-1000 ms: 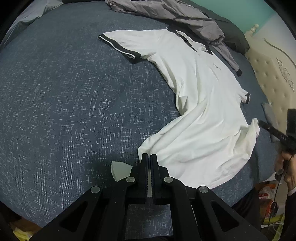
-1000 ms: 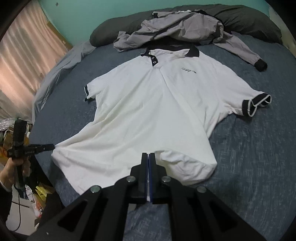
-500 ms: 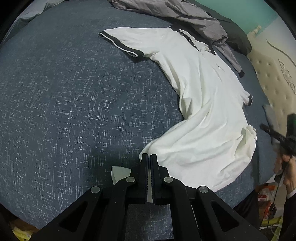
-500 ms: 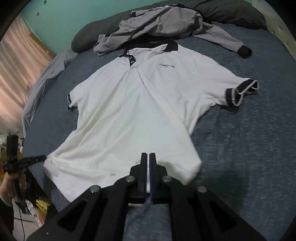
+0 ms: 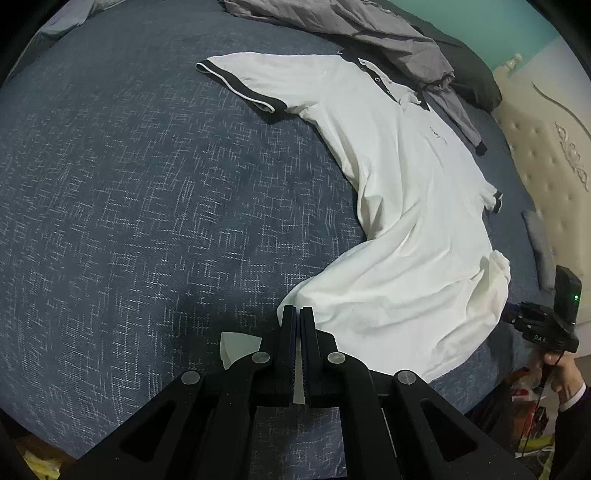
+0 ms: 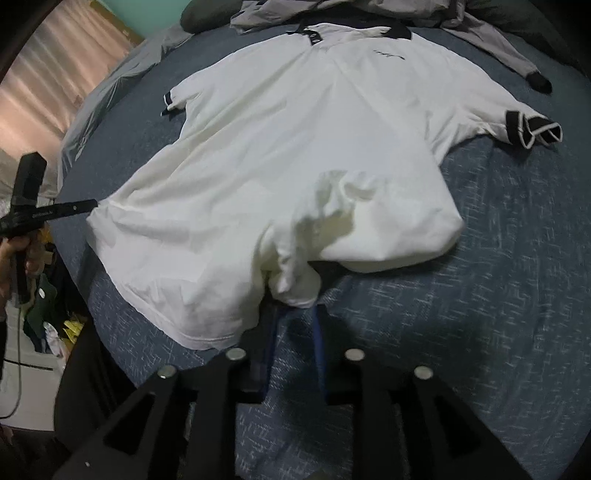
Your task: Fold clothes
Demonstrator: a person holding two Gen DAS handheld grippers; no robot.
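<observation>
While the left gripper pinches the white polo shirt's hem corner, the right gripper hovers wide.

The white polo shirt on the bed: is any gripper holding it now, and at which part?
The left gripper is shut on the white polo shirt, at its bottom hem corner. The right gripper is open at the other hem corner.

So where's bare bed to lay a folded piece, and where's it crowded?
Free: the wide blue bedspread beside the white polo shirt, below its outstretched sleeve, and the stretch under the other sleeve. Crowded: the pillow end, where the grey jacket is heaped.
</observation>
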